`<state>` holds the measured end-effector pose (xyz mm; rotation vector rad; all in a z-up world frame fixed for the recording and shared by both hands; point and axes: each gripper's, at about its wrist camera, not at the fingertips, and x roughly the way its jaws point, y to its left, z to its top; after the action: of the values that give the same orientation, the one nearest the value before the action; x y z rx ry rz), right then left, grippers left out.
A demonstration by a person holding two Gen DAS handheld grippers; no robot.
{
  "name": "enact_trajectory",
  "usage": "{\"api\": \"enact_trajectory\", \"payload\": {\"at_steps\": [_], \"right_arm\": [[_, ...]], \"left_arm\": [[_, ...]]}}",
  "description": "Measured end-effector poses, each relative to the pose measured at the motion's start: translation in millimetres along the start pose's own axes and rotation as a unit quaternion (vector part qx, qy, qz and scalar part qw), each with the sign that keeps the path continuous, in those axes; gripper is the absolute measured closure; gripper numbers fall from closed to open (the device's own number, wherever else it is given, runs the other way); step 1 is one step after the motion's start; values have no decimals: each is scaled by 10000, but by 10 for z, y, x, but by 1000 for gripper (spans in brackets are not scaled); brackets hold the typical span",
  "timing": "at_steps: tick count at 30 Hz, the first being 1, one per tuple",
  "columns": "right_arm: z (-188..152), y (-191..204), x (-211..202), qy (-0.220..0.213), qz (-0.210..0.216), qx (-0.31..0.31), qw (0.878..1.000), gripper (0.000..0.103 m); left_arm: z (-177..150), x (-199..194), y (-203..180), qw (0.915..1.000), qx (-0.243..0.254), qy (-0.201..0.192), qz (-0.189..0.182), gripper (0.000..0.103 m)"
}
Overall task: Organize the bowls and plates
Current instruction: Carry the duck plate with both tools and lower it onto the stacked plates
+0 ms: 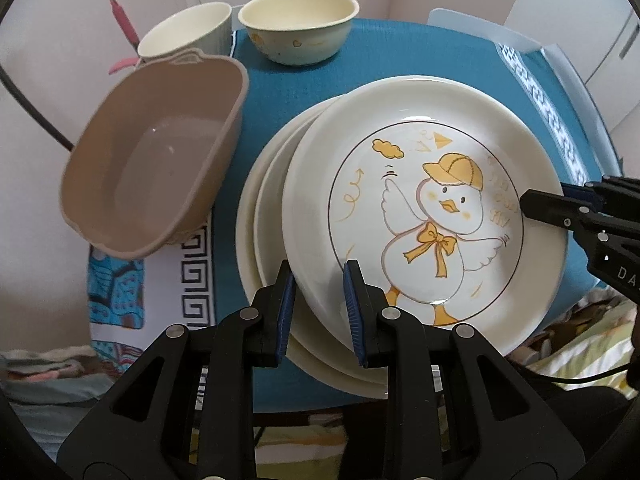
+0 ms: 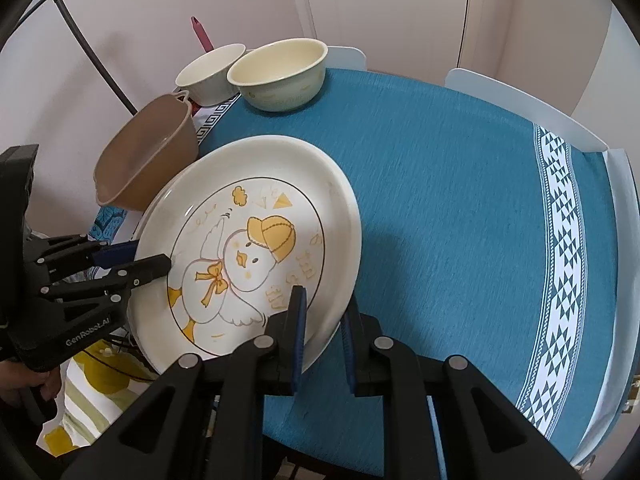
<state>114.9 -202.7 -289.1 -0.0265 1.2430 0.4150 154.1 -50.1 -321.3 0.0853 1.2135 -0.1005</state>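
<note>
Left gripper [image 1: 318,280], "GenRobot.AI" on body, and right gripper [image 2: 324,312]: jaws pinching duck plate [image 1: 404,216] rim.

We are seeing a blue cloth [image 2: 440,200] covering the tabletop, its patterned white border [image 2: 560,280] running along one side. A white door [image 2: 380,8] is standing behind, and a pink-handled tool [image 1: 122,20] is leaning against the wall.

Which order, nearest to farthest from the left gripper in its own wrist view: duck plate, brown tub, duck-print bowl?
1. Duck plate: gripped at its near rim by the left gripper.
2. Brown tub: to the left, midway up.
3. Duck-print bowl: at the far table edge.
</note>
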Motion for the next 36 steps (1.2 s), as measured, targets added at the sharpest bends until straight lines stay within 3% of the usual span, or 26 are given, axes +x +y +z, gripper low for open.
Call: {"api": "enact_trajectory", "payload": {"at_steps": [15, 26, 31, 36], "right_arm": [[-8, 25, 39, 82, -26, 19, 10000, 88], [14, 89, 71, 137, -313, -16, 9994, 88], [13, 102, 69, 142, -464, 52, 9988, 88], [22, 119, 33, 112, -447, 36, 9989, 88]], "left_arm": [[-84, -141, -153, 9929, 760, -241, 883, 81], [-99, -152, -20, 9961, 619, -302, 550, 81], [-94, -163, 24, 9957, 615, -342, 606, 81], [-56, -202, 82, 9985, 291, -283, 379, 81]]}}
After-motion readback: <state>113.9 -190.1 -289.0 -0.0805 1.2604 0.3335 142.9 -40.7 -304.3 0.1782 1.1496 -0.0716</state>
